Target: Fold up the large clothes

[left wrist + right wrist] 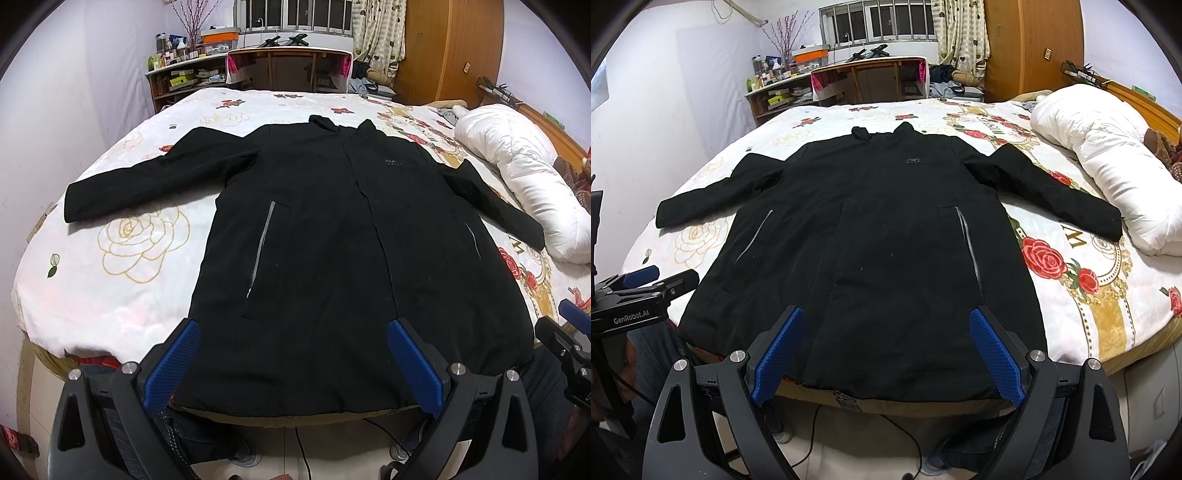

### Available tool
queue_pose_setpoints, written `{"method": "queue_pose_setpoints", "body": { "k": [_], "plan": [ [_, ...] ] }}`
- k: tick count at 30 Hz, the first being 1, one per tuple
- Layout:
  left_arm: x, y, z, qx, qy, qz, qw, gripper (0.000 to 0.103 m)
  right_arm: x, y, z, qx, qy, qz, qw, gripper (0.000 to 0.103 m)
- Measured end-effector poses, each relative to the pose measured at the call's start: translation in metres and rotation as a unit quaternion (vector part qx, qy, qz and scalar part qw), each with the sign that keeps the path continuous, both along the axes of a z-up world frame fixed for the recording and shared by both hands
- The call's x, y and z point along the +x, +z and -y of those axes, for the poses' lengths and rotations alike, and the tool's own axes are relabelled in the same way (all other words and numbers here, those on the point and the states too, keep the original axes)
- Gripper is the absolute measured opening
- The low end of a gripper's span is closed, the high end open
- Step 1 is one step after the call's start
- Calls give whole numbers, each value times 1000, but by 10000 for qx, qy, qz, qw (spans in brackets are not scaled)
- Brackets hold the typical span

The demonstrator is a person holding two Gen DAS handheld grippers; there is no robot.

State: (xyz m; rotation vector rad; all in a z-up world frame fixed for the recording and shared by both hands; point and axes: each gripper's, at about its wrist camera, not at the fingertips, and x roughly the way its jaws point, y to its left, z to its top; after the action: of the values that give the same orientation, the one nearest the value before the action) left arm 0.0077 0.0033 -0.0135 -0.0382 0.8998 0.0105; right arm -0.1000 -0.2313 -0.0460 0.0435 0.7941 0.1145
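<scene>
A black coat (332, 229) lay spread flat and front-up on the bed (122, 236), collar toward the far side and hem at the near edge, where it slightly overhung the mattress. Both sleeves were stretched outward, away from the body, and angled back toward the near side. The sleeve on the right ended just beside a rolled white duvet (524, 177); whether cuff and duvet touched could not be told. Two grey pocket zippers showed on the front panels, and a small logo sat on the chest. The bed carried a white sheet with a rose print.

Left gripper (293, 363): jaws apart, blue pads wide of each other, nothing between them. It hovered over the hem, near the coat's left half; contact with the fabric could not be judged.

Right gripper (886, 354): jaws likewise apart and empty, held above the hem nearer the right half. In the right wrist view the left gripper appeared at the left edge, beside the coat's lower corner.

Beyond the bed stood a desk (864, 74) and a cluttered shelf (775, 92), with a wooden wardrobe (1034, 48) to the right.
</scene>
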Motion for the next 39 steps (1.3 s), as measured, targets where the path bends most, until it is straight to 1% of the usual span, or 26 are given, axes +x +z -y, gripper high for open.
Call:
{"method": "queue_pose_setpoints", "body": {
  "k": [12, 19, 23, 27, 32, 39],
  "plan": [
    [3, -4, 1, 1, -20, -68, 10000, 103, 4, -4, 0, -16, 13, -59, 10000, 91],
    [11, -13, -1, -33, -17, -215, 9998, 103, 13, -5, -5, -71, 30, -95, 9999, 91],
    [20, -17, -3, -15, -10, -280, 9996, 103, 23, -6, -7, -22, 87, -111, 9999, 91],
    [32, -20, -10, -72, 21, -259, 9996, 103, 40, -7, -12, -2, 200, -129, 9997, 91],
    [56, -24, -25, -61, 182, -254, 9995, 103, 71, -8, -26, 6, 463, -156, 9988, 91],
    [93, -32, -64, -13, 539, -200, 9983, 103, 120, -8, -56, -140, 832, -57, 9964, 91]
  ]
}}
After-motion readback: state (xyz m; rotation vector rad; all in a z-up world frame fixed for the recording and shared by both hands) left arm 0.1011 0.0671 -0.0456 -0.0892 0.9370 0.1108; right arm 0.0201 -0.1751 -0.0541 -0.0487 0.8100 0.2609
